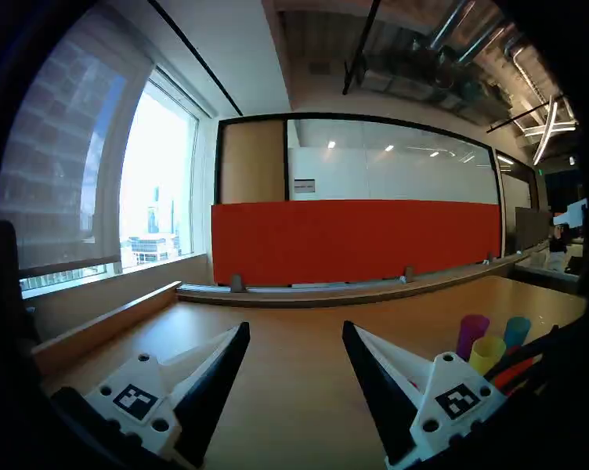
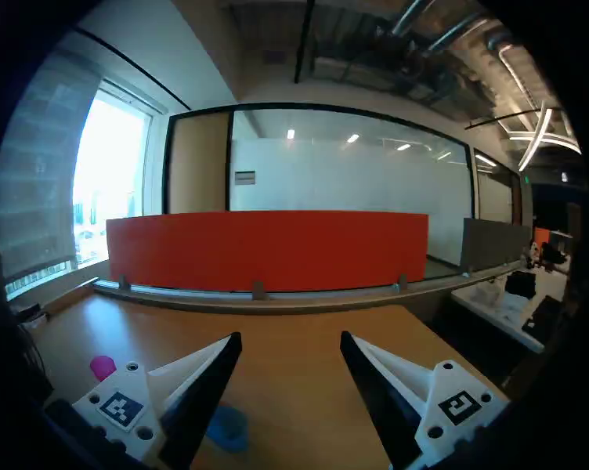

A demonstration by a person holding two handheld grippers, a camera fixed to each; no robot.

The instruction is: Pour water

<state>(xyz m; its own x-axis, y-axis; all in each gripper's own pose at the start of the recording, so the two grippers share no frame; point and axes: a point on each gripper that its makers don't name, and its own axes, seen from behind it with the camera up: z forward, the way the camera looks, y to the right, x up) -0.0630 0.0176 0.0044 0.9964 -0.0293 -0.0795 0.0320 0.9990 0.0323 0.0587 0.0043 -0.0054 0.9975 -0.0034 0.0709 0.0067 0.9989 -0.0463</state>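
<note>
White claws [image 1: 294, 329] [image 2: 290, 337], black pads [image 1: 216, 384], square markers [image 1: 134, 401]

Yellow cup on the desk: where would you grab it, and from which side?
Probably its side wall, mid-height, coming level from the near side: the yellow cup stands upright, and the purple cup and blue cup crowd behind it.

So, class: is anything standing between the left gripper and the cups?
Nothing visible does. The open left gripper faces bare desk; the cups stand off to its right, beside its own finger.
</note>
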